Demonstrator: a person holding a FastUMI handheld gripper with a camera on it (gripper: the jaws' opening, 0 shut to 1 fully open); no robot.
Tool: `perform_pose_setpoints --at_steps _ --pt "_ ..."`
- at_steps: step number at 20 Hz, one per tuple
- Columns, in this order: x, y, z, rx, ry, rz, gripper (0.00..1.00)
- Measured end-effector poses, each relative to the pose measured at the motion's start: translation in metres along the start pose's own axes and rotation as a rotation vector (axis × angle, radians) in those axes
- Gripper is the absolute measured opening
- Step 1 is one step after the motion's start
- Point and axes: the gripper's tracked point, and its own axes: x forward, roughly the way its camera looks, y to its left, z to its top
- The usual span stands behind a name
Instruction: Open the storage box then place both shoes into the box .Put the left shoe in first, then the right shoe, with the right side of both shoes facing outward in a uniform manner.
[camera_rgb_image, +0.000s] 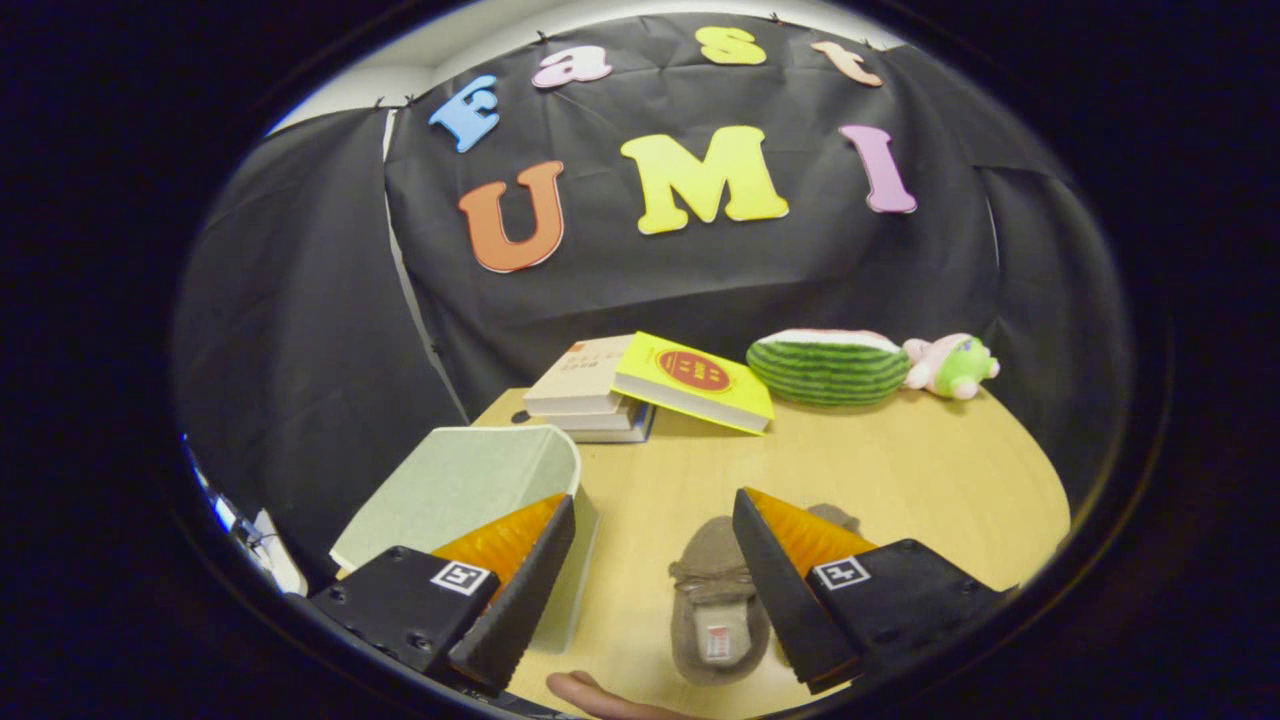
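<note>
While the tool hangs over the near edge of the worktop with its fingers spread wide and nothing between them, the storage box sits under and just beyond the left finger, its pale lid apparently shut. One brown shoe lies in the gap close against the right finger, long axis running away from the tool, toe toward the far edge; a second shoe peeks out behind that finger, mostly hidden. Since the box comes first, the tool must swing left.
</note>
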Motion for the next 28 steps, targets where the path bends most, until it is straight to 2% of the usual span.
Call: perform_pose_setpoints --at_steps 7,10,12,14,17,20,22,23,26,28 --pt "0.051 0.04 -0.008 0.205 0.185 0.296 0.99" --pt "0.06 0.059 -0.009 0.283 0.272 0.466 0.99" --pt "0.069 0.062 -0.011 0.345 0.32 0.543 0.98" --pt "0.082 0.06 -0.015 0.399 0.365 0.582 0.98" --pt "0.09 0.073 -0.024 0.464 0.468 0.716 0.98" --pt "0.104 0.073 -0.041 0.505 0.554 0.744 0.98" --pt "0.104 0.079 -0.039 0.55 0.57 0.789 0.93" --pt "0.105 0.079 -0.038 0.559 0.579 0.8 0.84" --pt "0.101 0.077 -0.037 0.533 0.584 0.799 0.71" --pt "0.099 0.072 -0.035 0.525 0.571 0.787 0.66"
